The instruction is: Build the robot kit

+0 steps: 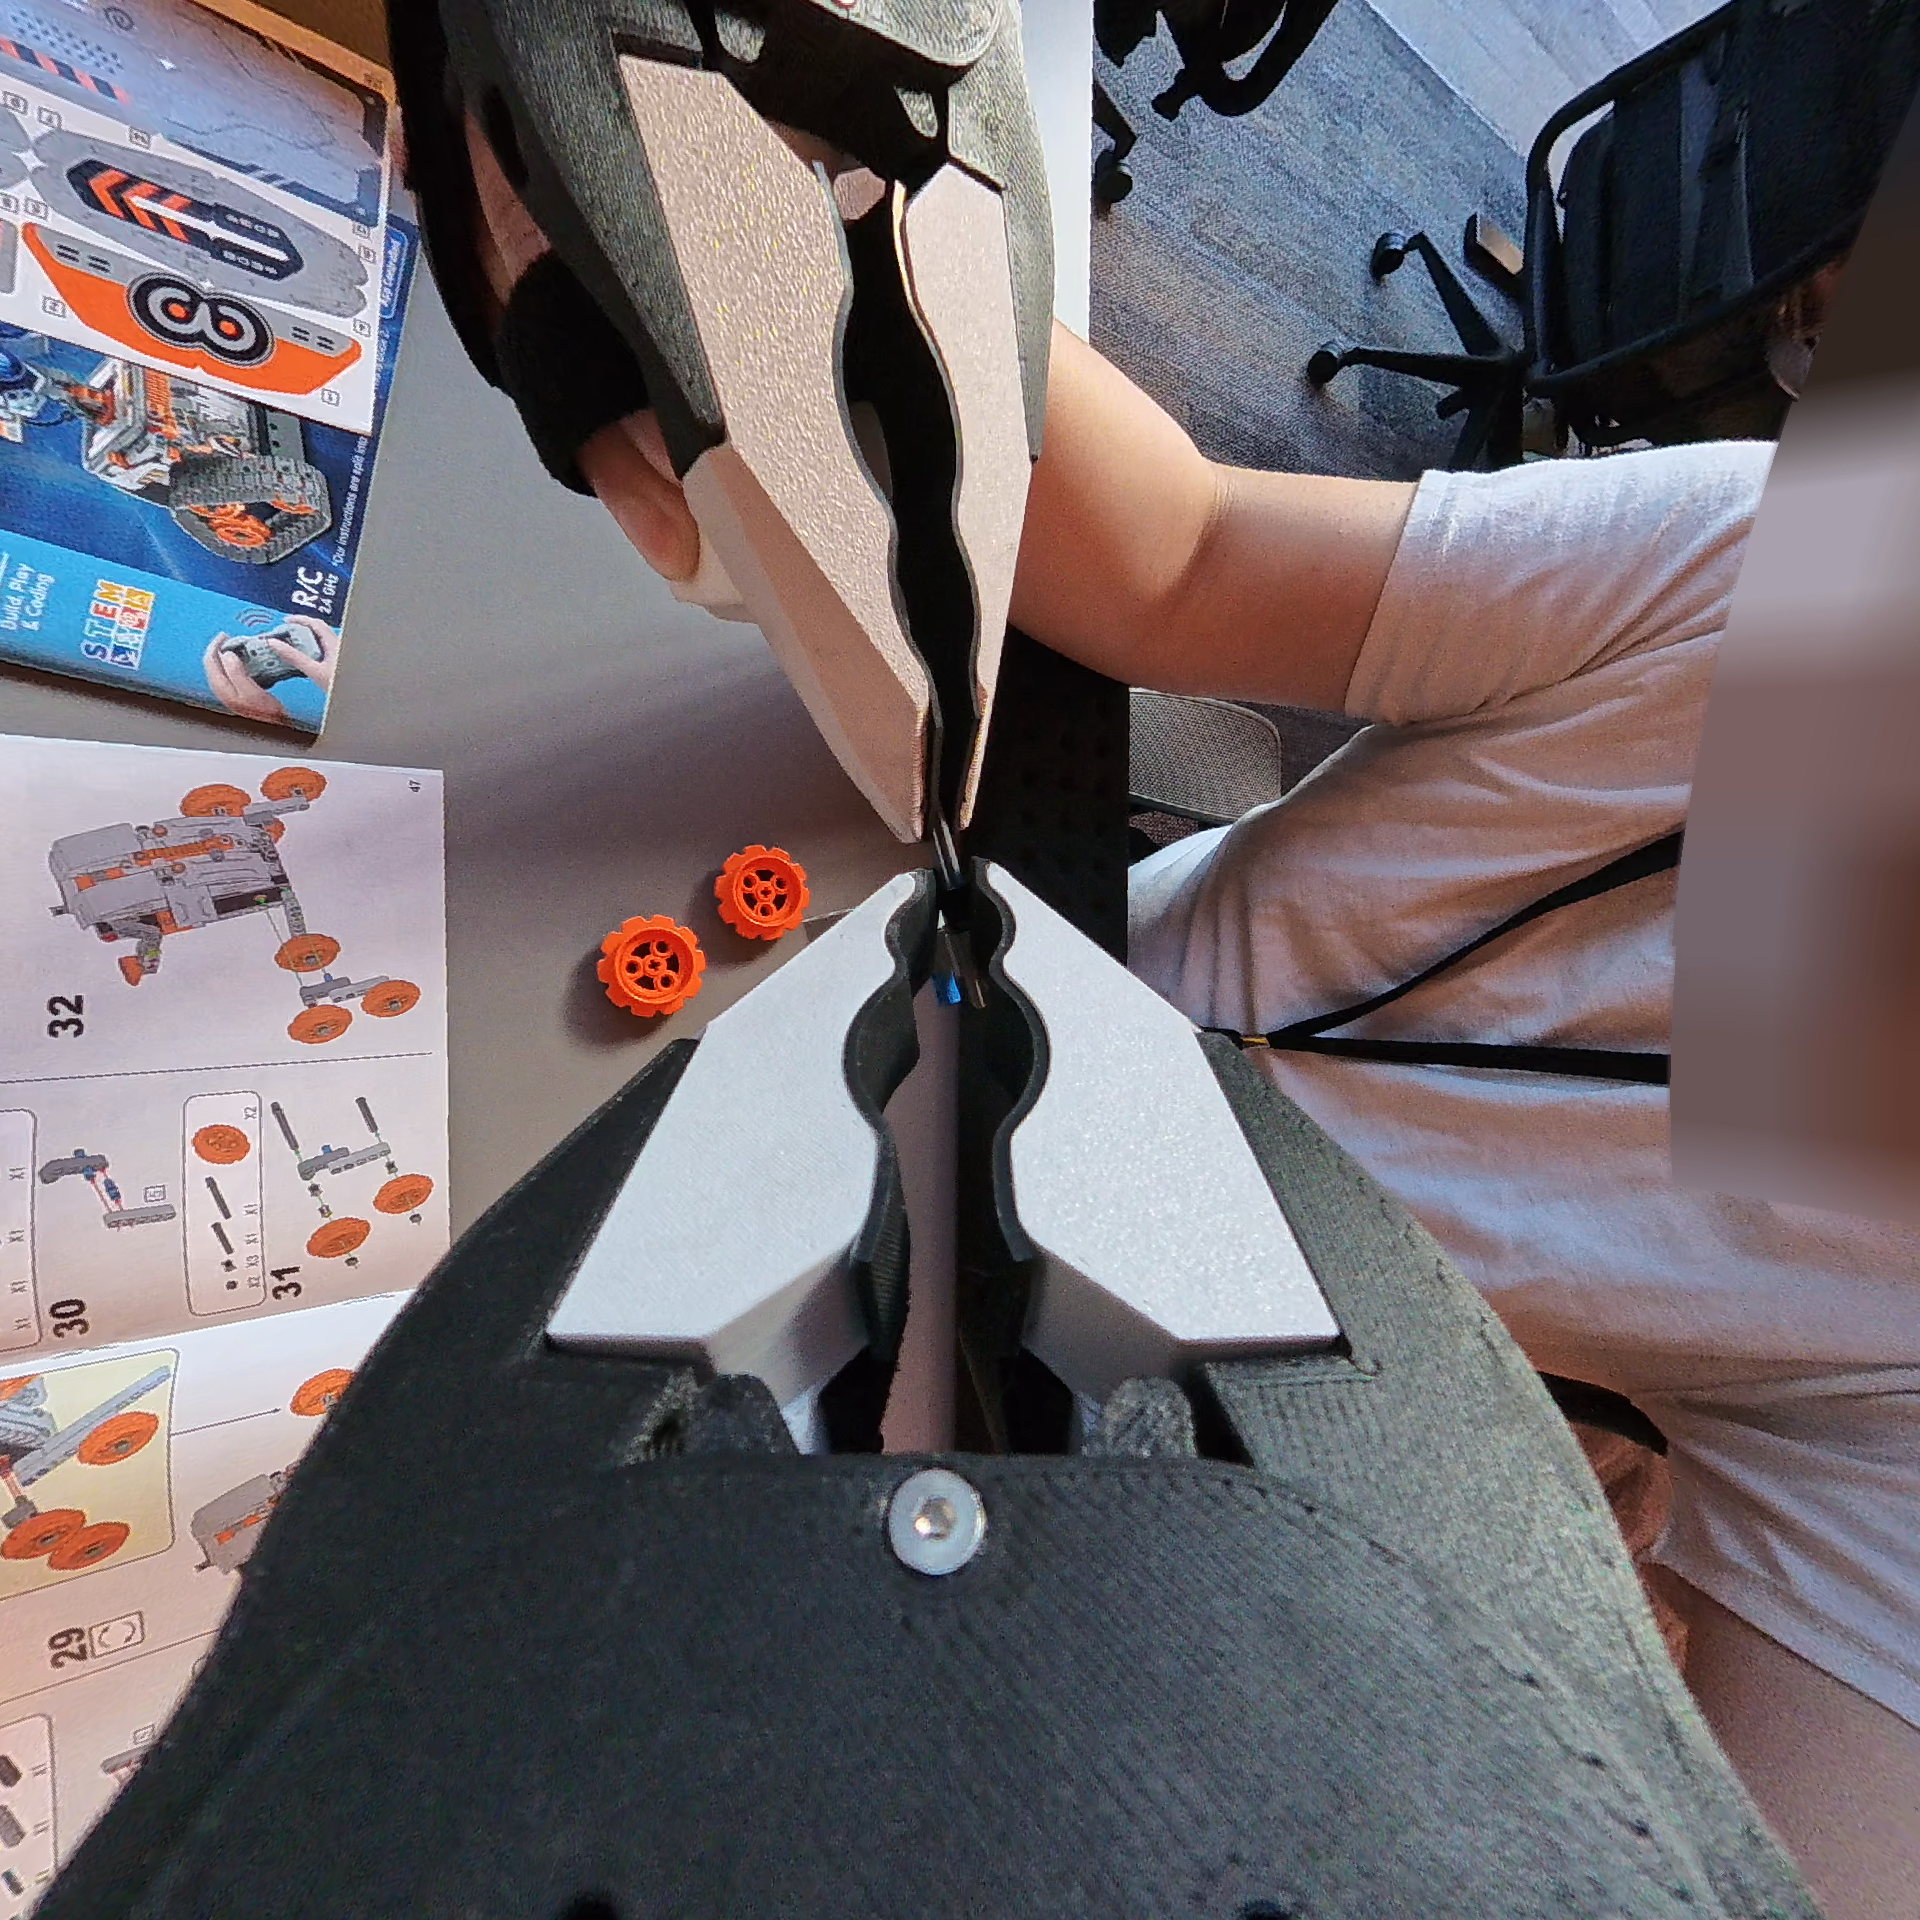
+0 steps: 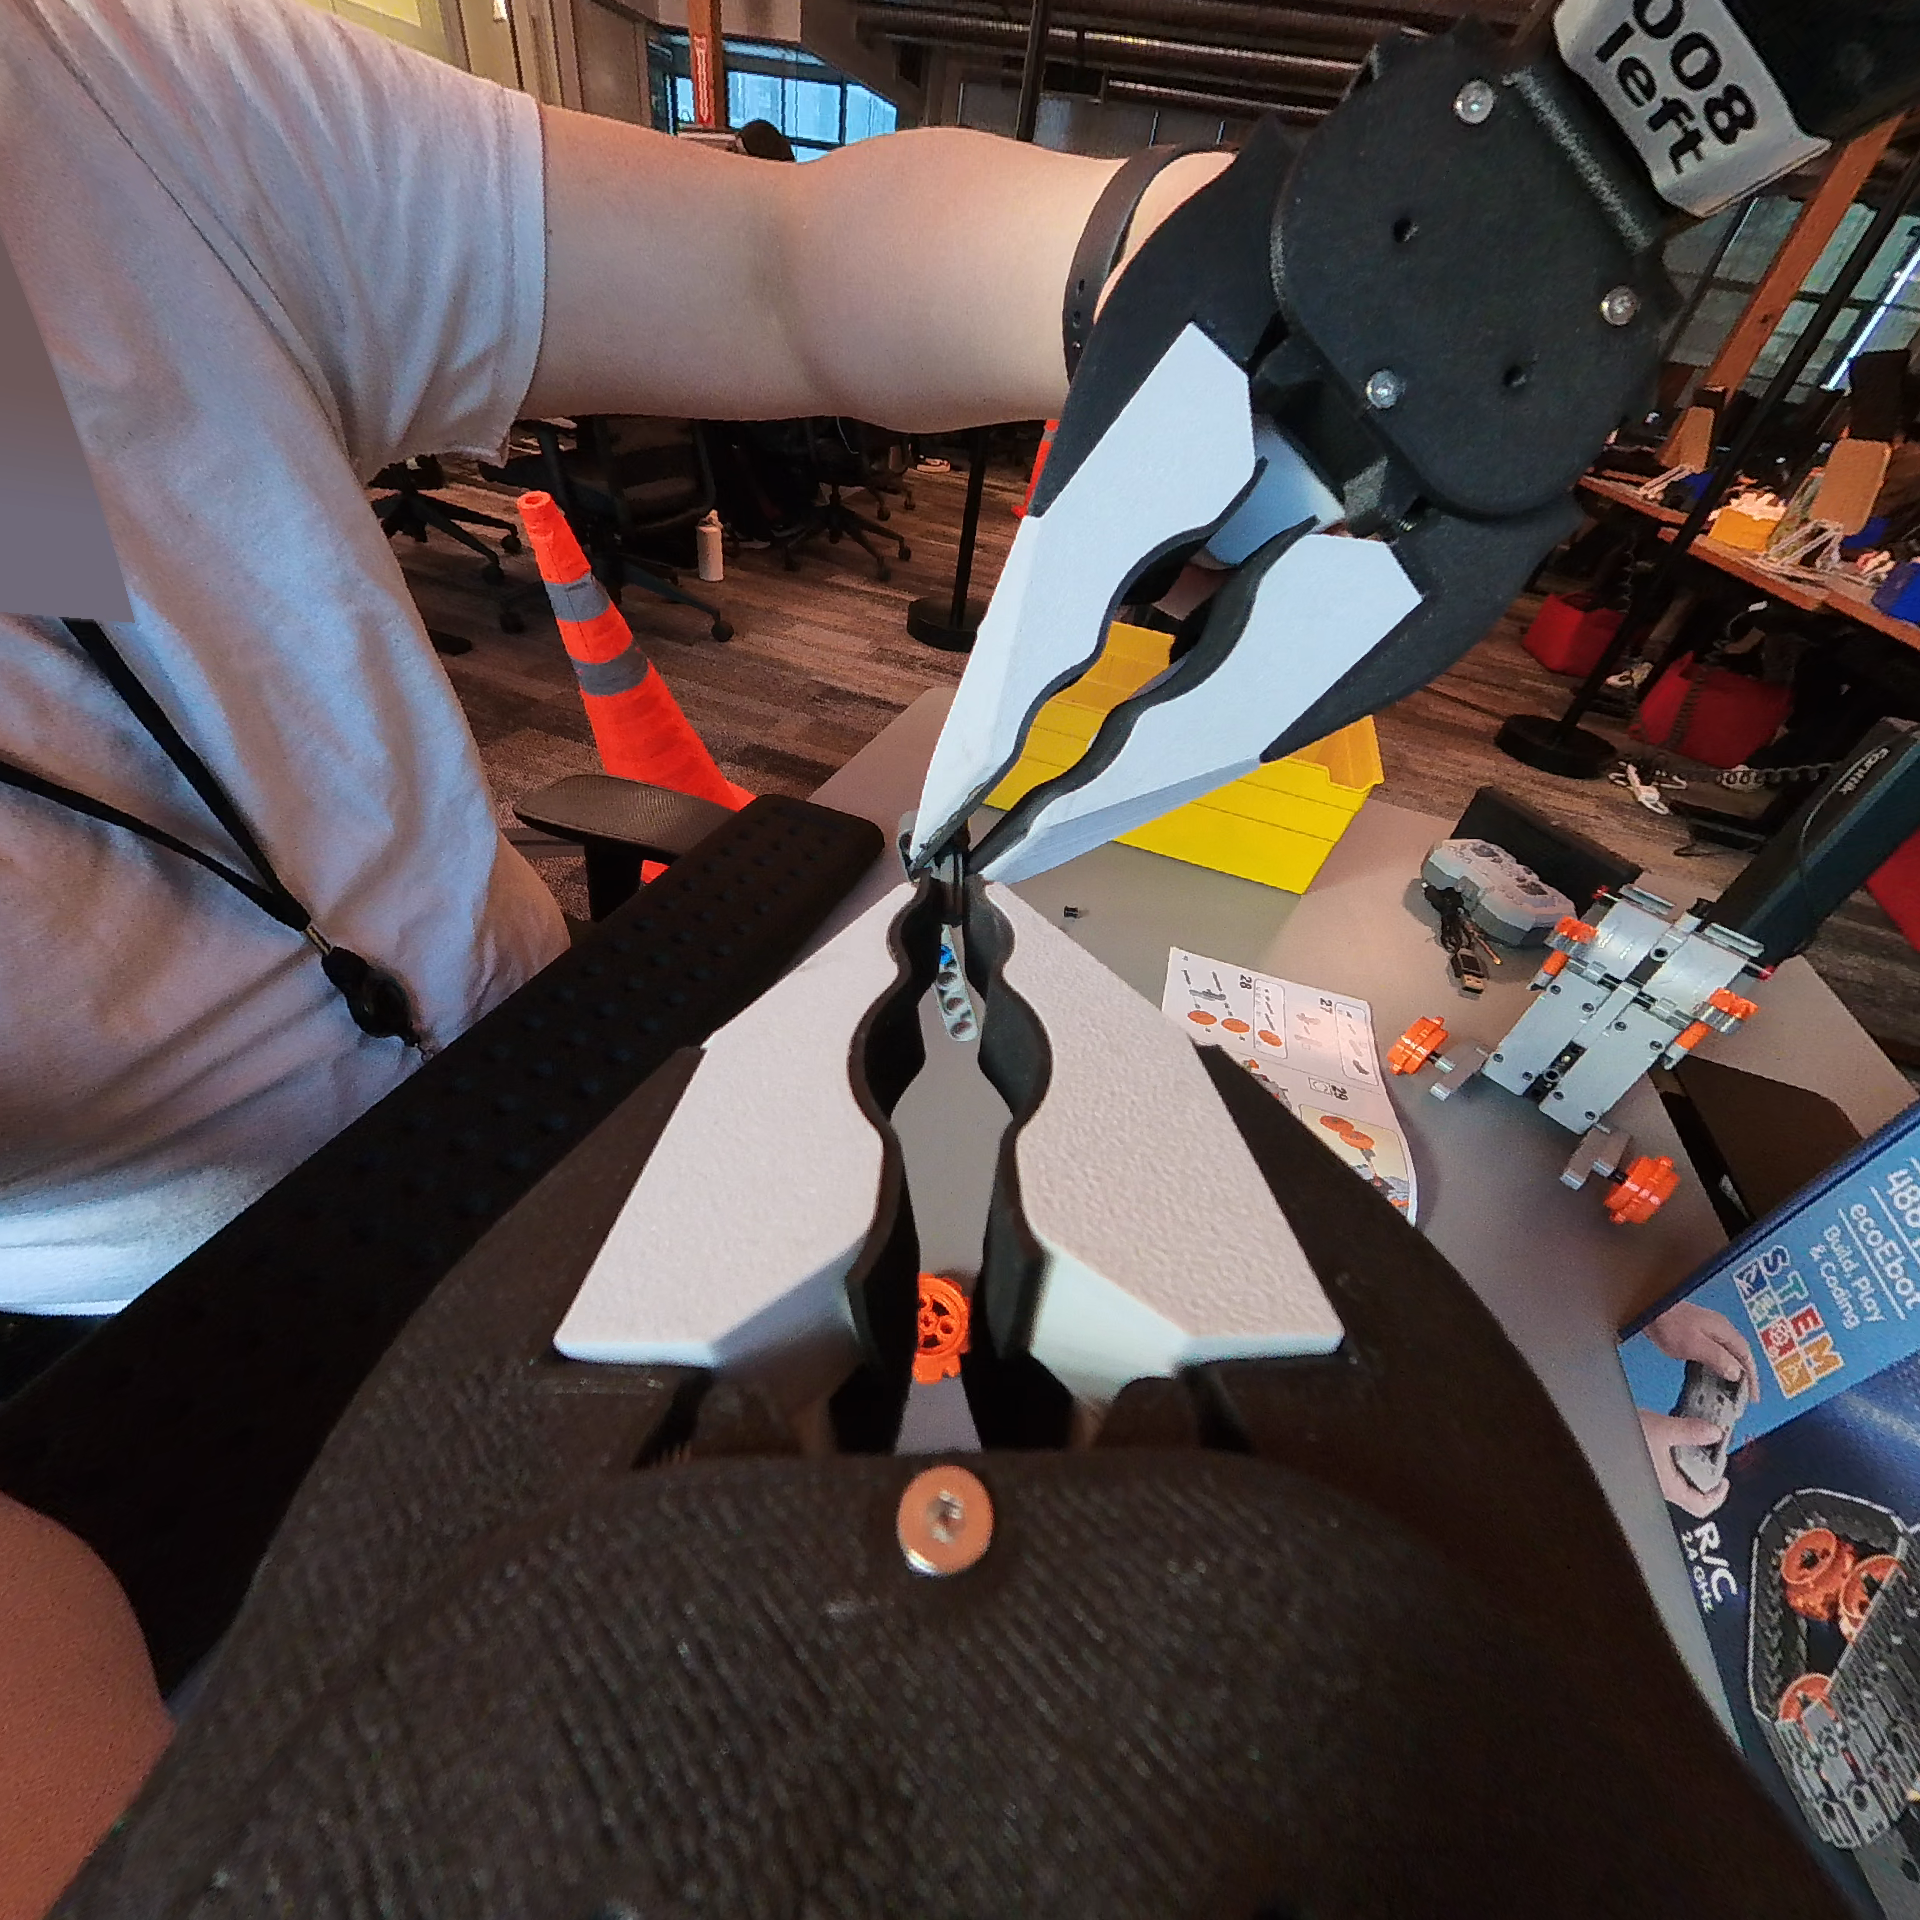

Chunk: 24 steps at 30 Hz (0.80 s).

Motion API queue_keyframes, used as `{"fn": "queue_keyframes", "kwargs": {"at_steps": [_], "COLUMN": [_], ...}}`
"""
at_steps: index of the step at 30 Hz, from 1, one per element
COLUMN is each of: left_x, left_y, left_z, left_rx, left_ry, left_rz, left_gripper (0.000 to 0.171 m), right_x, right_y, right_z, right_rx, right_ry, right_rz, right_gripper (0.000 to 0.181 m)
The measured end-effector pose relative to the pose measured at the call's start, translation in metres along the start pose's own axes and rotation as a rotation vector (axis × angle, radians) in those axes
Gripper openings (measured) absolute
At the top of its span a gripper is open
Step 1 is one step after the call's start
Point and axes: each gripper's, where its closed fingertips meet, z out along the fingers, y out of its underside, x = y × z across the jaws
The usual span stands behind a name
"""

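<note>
Left gripper [image 1: 951, 899] pinched on black pin [image 1: 954, 904]; right gripper [image 2: 940, 894] pinched on grey beam [image 2: 956, 992], tips meeting.

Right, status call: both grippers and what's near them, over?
Left gripper and right gripper tip to tip, jaws shut on one black axle. Grey beam on it. Two orange wheels lie beside on the table, untouched.

A small grey perforated beam [image 2: 957, 995] with a blue pin and a thin black axle [image 1: 948, 871] hangs pinched tip-to-tip between the left gripper [image 1: 954, 896] and right gripper [image 2: 943, 896], above the grey worktop [image 1: 540, 623], near two orange wheels [image 1: 650, 964].
</note>
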Motion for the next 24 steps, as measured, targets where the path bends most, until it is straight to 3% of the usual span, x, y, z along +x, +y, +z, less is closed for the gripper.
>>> {"fn": "queue_keyframes", "kwargs": {"at_steps": [24], "left_x": [-0.0027], "left_y": [0.0010], "left_z": [-0.0033], "left_rx": [0.043], "left_ry": [0.013], "left_rz": [-0.039], "left_gripper": [0.005], "right_x": [0.0039], "right_y": [0.0019], "right_z": [-0.0008], "right_rx": [0.005], "right_ry": [0.011], "right_rz": [0.015], "right_gripper": [0.003]}}
